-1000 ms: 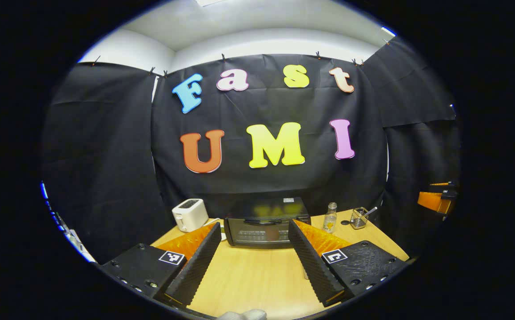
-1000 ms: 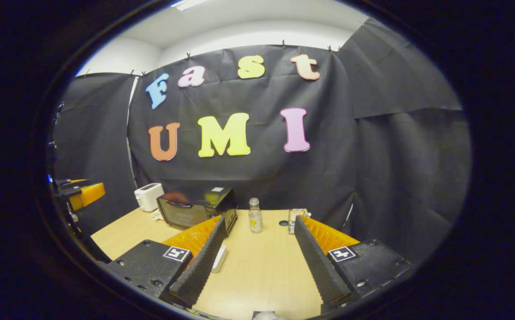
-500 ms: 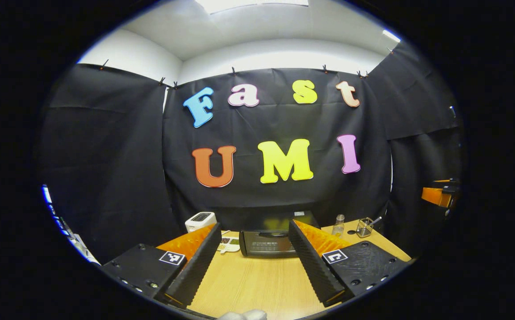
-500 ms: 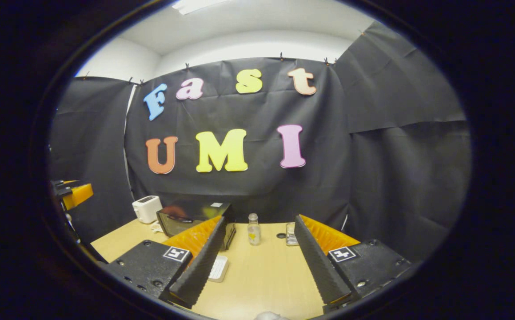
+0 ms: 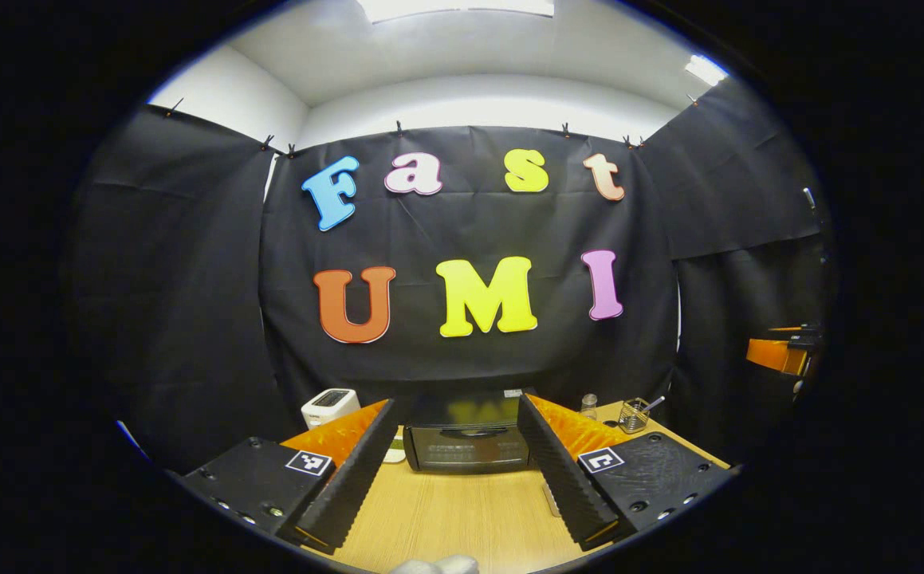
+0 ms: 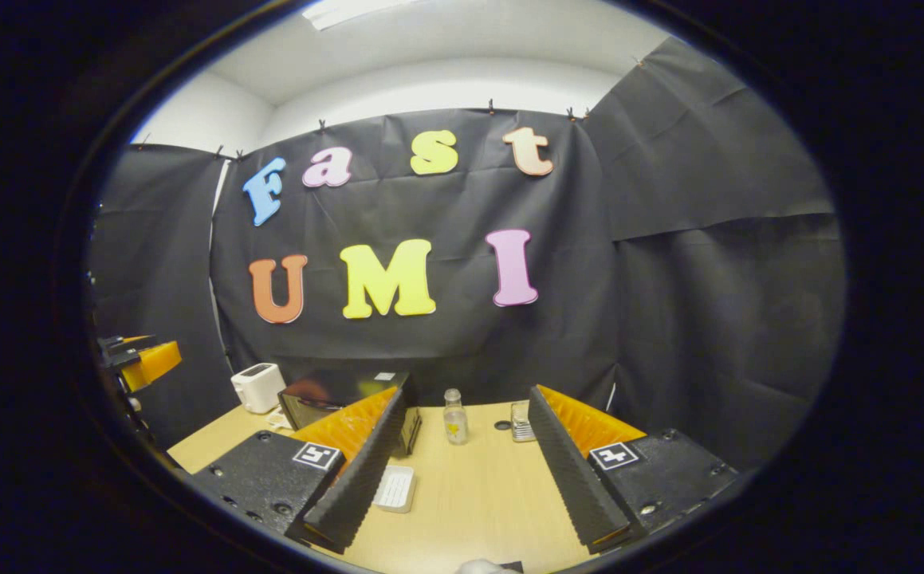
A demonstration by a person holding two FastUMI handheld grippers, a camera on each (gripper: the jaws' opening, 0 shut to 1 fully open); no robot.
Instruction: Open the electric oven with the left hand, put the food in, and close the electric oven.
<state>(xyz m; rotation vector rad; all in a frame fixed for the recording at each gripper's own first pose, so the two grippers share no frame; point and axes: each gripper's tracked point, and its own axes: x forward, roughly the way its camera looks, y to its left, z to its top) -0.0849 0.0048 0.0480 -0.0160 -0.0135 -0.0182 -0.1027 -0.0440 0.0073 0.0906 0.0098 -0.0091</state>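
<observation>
From where I stand, the electric oven (image 5: 468,446) sits at the back of the surface (image 5: 462,518) with its door closed, and the stretch of bare wood in front of it lies open. Left of the oven stands a white toaster (image 5: 328,406). Right of the oven a small glass bottle (image 6: 454,416) and a wire holder (image 5: 634,414) stand near the back edge. A flat white tray (image 6: 395,488) lies in front of the oven's right corner.

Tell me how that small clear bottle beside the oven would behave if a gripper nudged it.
The small clear bottle stands upright, tall and narrow, so it would probably tip easily. It looks like glass, likely slippery and breakable. Once on its side it might roll across the table.
</observation>
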